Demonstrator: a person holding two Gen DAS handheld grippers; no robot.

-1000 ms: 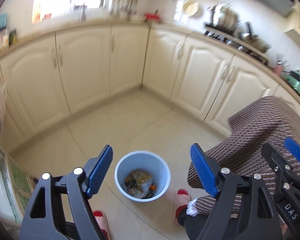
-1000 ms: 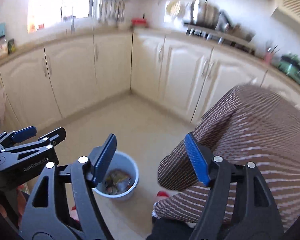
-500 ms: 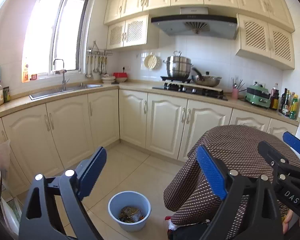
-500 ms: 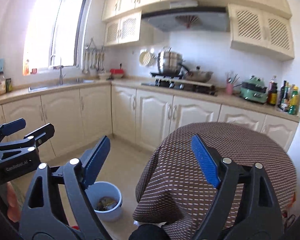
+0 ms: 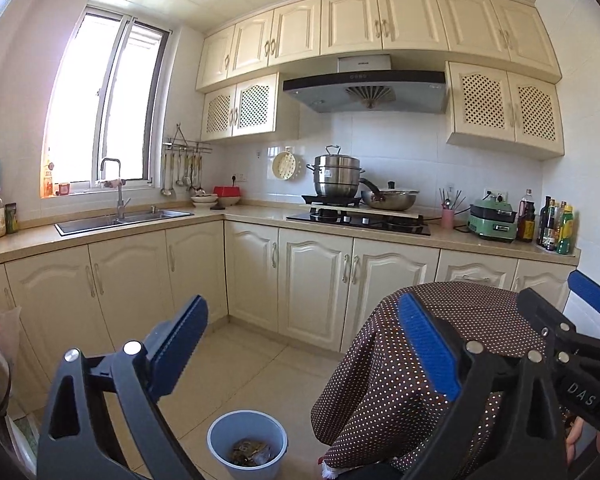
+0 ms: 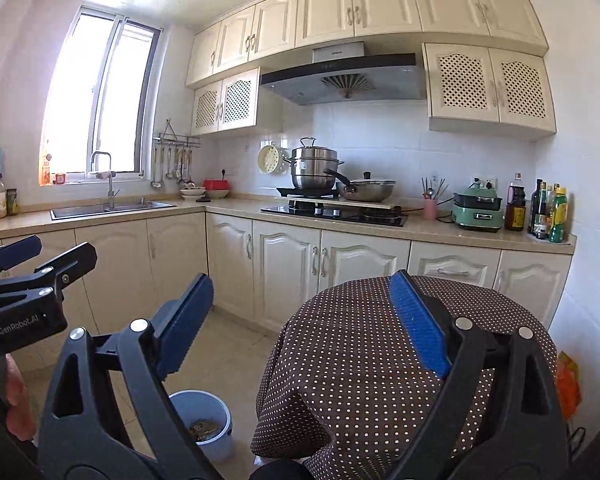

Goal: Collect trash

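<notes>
The blue bin (image 5: 247,442) stands on the floor tiles beside the dotted tablecloth (image 5: 420,360), with wrappers and scraps (image 5: 250,450) already lying inside. The left gripper (image 5: 300,344) and right gripper (image 6: 304,320) are both opening with nothing between the jaws. No loose trash shows elsewhere, so collecting looks largely done.

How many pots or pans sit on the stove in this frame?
2. A tall steel steamer pot stands on the left burner, and a wide lidded pan rests to its right. The stove shows no others.
</notes>
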